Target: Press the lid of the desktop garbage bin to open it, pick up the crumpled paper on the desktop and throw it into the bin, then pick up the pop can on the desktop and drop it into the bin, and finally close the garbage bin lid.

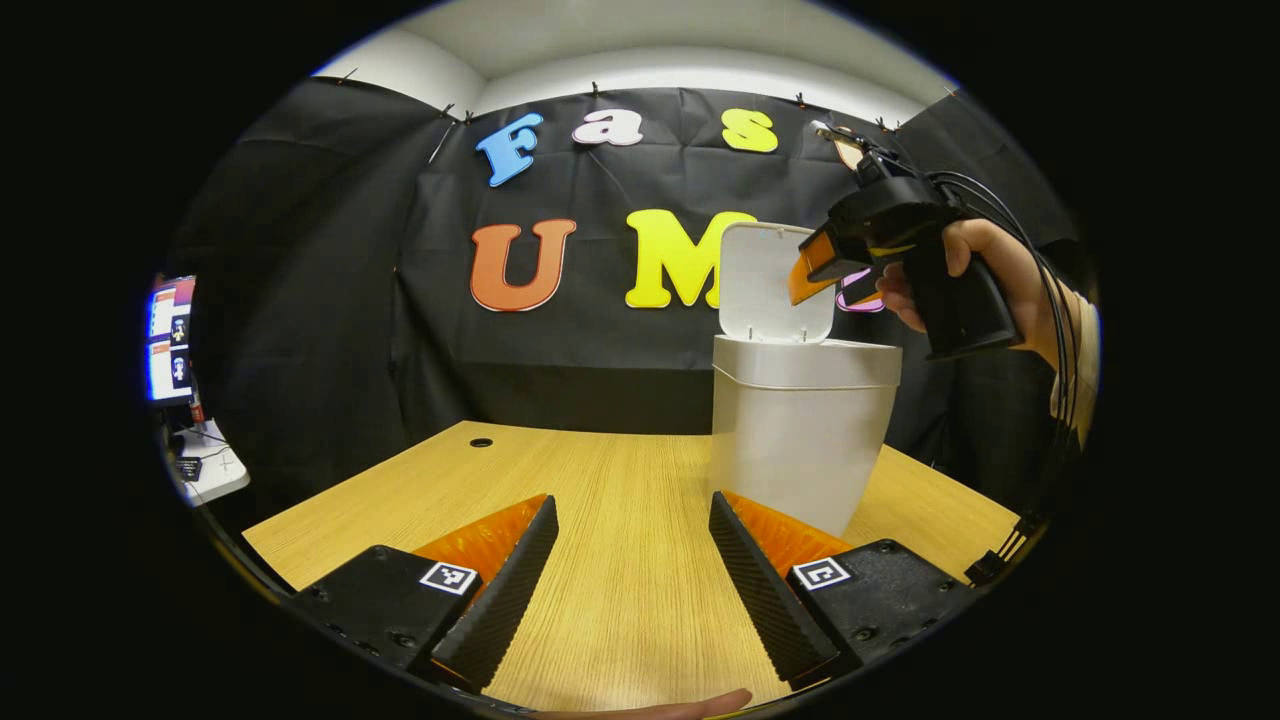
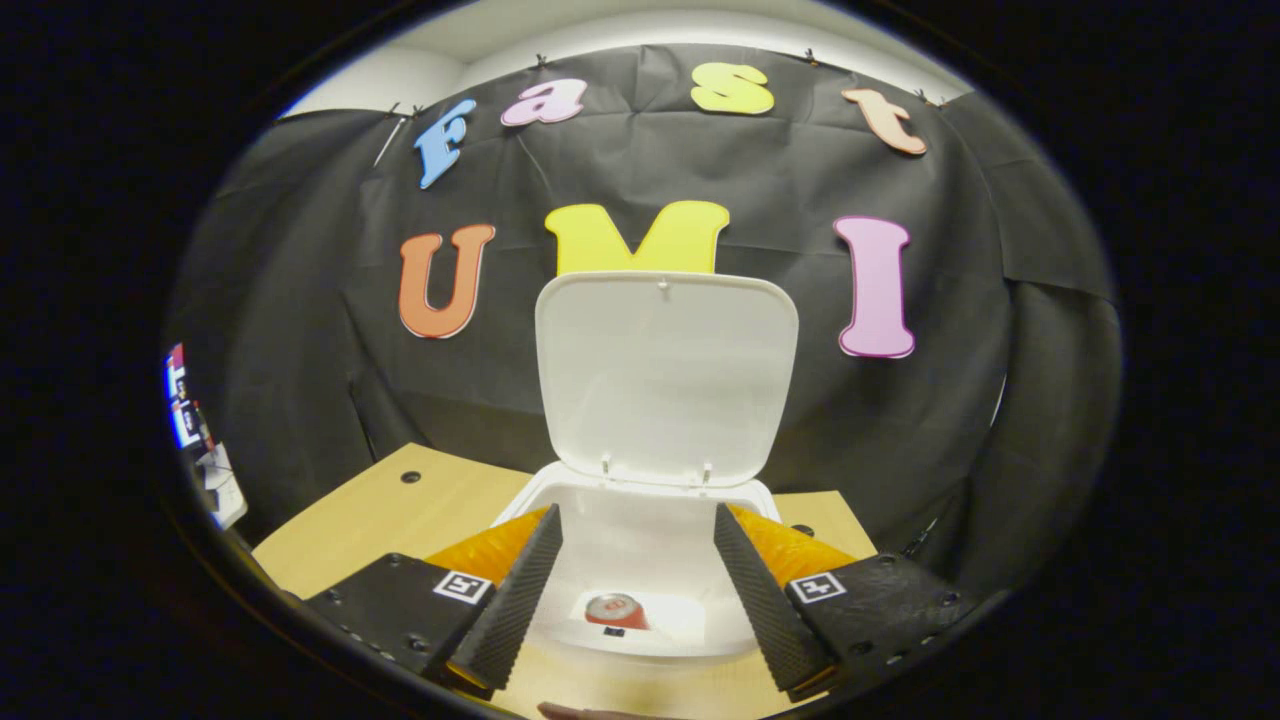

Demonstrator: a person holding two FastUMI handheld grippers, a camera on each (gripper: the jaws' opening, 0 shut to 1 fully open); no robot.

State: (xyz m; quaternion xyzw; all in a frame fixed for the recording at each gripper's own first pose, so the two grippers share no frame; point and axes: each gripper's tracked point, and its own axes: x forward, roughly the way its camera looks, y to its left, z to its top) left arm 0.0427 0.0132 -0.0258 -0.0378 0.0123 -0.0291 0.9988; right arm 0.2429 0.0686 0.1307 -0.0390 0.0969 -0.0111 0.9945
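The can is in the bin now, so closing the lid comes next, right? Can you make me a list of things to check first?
1. Pop can inside the bin: ok.
2. Crumpled paper inside too: cannot tell.
3. Lid standing up open, ready to push down: ok.
4. Right gripper open, holding nothing: ok.
5. Left gripper open, low over the table, beside the bin: ok.

Can't see much of the pop can (image 2: pixel 615 608) down inside the bin (image 2: pixel 650 560), just its top; monitor (image 1: pixel 170 340) left of the bin is too blurry.
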